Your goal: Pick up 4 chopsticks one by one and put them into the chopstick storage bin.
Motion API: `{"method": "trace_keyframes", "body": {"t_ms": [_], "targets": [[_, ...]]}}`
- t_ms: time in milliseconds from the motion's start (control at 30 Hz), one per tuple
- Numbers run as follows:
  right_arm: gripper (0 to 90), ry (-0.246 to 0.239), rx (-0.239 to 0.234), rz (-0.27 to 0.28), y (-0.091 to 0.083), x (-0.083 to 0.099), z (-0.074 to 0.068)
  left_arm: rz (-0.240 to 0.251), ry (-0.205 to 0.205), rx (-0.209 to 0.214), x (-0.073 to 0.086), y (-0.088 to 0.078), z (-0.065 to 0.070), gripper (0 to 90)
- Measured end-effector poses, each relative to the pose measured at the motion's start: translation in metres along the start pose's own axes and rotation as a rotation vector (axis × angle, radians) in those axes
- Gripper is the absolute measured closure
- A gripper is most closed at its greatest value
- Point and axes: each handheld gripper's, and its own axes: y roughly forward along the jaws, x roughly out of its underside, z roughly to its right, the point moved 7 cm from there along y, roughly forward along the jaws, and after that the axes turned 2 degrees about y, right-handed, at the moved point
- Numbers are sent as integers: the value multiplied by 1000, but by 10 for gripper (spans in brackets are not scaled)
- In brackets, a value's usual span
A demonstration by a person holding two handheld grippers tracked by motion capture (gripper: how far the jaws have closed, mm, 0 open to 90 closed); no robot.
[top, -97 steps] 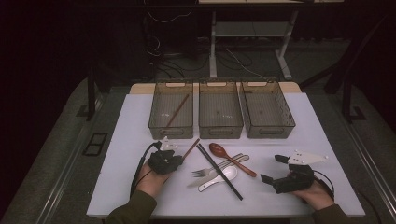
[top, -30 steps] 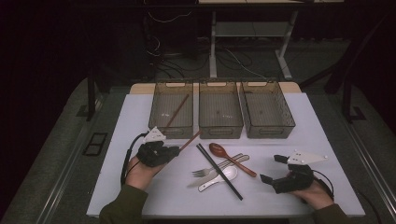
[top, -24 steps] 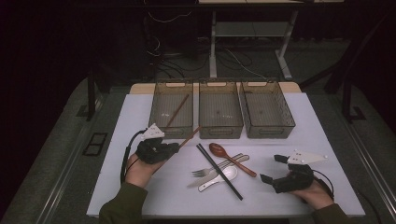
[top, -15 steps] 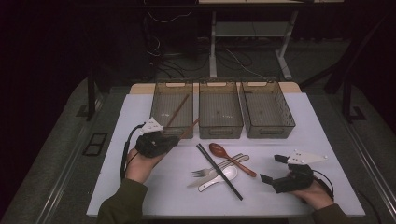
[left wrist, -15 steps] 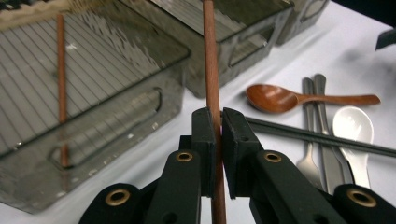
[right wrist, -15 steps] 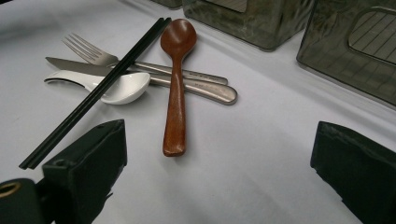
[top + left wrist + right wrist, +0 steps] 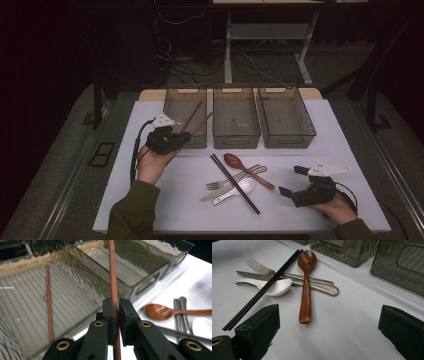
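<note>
My left gripper (image 7: 182, 139) is shut on a brown wooden chopstick (image 7: 202, 123), held off the table at the front edge of the left bin (image 7: 172, 107). In the left gripper view the pads (image 7: 117, 301) clamp the chopstick (image 7: 112, 270), and its far end reaches over the bin's front right corner. A second brown chopstick (image 7: 191, 116) lies slanted inside that bin (image 7: 48, 302). My right gripper (image 7: 292, 180) rests at the table's front right, open, with nothing between its jaws (image 7: 329, 322).
On the white table, black chopsticks (image 7: 235, 184), a wooden spoon (image 7: 247, 169), a fork (image 7: 235, 177), a knife and a white spoon (image 7: 235, 191) lie in a heap. The middle bin (image 7: 235, 120) and right bin (image 7: 285, 117) stand behind it.
My left gripper has lifted the brown chopstick off the table and carried it back toward the left bin. The right gripper has stayed put.
</note>
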Motion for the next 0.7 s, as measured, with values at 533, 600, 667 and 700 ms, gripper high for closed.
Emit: {"method": "trace_keyframes", "body": {"t_ms": [533, 600, 667, 700], "targets": [[32, 1, -1, 5, -1, 0, 0, 72, 15, -54, -61, 9, -30, 827], [32, 1, -2, 6, -1, 0, 0, 83, 13, -64, -65, 11, -37, 827], [32, 0, -2, 6, -1, 0, 0, 93, 9, -73, -70, 13, -44, 827], [32, 0, -2, 7, -1, 0, 0, 101, 8, -77, -72, 13, -48, 827]]}}
